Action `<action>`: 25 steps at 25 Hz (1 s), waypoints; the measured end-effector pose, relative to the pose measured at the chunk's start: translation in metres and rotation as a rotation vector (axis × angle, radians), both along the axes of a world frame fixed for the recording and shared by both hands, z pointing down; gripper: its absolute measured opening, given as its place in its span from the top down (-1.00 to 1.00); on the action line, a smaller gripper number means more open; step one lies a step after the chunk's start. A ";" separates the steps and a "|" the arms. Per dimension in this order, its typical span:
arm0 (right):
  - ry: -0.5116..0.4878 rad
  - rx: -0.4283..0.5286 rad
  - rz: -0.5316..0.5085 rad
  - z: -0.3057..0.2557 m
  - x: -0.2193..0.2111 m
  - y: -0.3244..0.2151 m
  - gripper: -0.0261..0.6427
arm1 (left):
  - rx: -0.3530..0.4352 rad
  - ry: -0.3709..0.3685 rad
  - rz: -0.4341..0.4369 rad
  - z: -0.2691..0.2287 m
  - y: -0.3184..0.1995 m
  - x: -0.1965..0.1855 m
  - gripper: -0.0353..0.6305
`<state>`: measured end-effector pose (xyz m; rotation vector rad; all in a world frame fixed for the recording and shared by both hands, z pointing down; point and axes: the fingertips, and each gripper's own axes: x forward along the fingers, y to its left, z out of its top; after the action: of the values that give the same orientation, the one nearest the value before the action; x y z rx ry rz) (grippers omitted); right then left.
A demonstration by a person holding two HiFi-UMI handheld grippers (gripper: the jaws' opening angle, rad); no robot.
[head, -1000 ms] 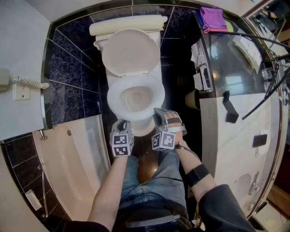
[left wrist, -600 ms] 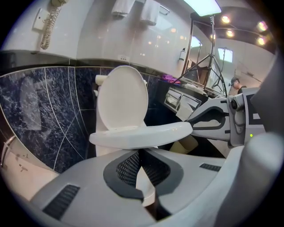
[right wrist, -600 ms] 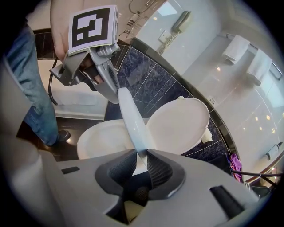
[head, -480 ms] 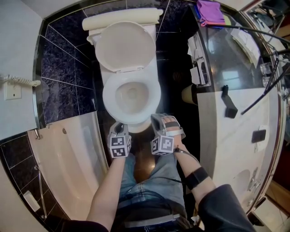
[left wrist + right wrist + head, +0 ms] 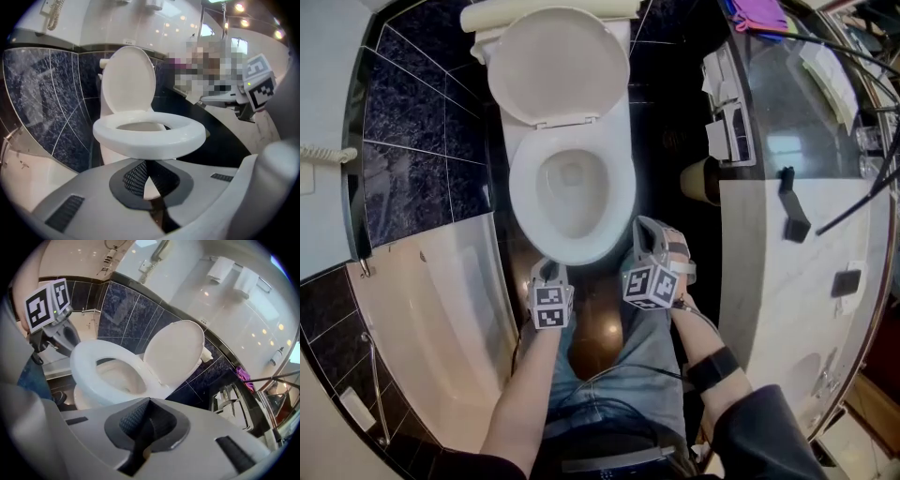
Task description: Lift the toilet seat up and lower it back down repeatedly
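Note:
The white toilet has its seat lying flat on the bowl and its lid leaning back against the tank. My left gripper hovers just in front of the seat's front rim, a little to the left, apart from it, pads together. In the left gripper view the seat sits just above my closed jaws. My right gripper is beside the seat's front right edge. Its jaws have just been closing and stand shut with nothing between them. The seat lies ahead of it to the left.
A cream bathtub runs along the left. A marble counter with a sink fills the right. A toilet paper roll hangs on the counter's side, and a purple cloth lies at the top right. The person's jeans-clad legs are below the grippers.
Both grippers have sunk lower and drawn back toward the seat's front edge. The right gripper has rolled, its marker cube now tilted. Seat and lid have not moved.

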<state>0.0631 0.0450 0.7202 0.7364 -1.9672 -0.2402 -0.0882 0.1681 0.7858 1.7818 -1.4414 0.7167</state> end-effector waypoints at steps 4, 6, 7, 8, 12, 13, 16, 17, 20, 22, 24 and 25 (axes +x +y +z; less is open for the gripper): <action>-0.013 -0.018 0.025 0.035 -0.001 -0.008 0.87 | -0.042 -0.014 0.012 0.042 0.020 0.005 0.92; -0.021 -0.031 0.039 0.049 -0.003 -0.009 0.87 | -0.064 -0.014 0.026 0.062 0.028 0.008 0.92; -0.026 -0.038 0.048 0.056 -0.003 -0.008 0.87 | -0.074 -0.014 0.033 0.073 0.032 0.010 0.92; -0.030 -0.043 0.056 0.062 -0.004 -0.008 0.87 | -0.083 -0.015 0.040 0.083 0.036 0.011 0.92; -0.034 -0.056 0.076 0.084 -0.004 -0.003 0.87 | -0.141 -0.016 0.047 0.127 0.055 0.014 0.92; -0.034 -0.062 0.080 0.089 -0.003 0.000 0.87 | -0.160 -0.015 0.047 0.135 0.061 0.014 0.92; -0.027 -0.078 0.087 0.102 0.001 0.009 0.87 | -0.185 0.002 0.060 0.147 0.069 0.016 0.92; -0.024 -0.082 0.091 0.106 0.003 0.011 0.87 | -0.179 0.006 0.077 0.149 0.066 0.018 0.92; -0.015 -0.096 0.111 0.112 0.009 0.016 0.87 | -0.185 0.005 0.102 0.150 0.051 0.020 0.92; -0.011 -0.108 0.126 0.113 0.011 0.019 0.87 | -0.188 0.006 0.088 0.147 0.045 0.015 0.92; -0.014 -0.114 0.136 0.111 0.010 0.018 0.87 | -0.167 0.002 0.096 0.140 0.039 0.013 0.92; -0.017 -0.113 0.139 0.109 0.008 0.017 0.87 | -0.160 0.001 0.098 0.136 0.036 0.011 0.92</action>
<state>0.0715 0.0623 0.8288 0.7995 -1.9188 -0.0390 -0.0773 0.2044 0.9219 1.7375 -1.2653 0.8569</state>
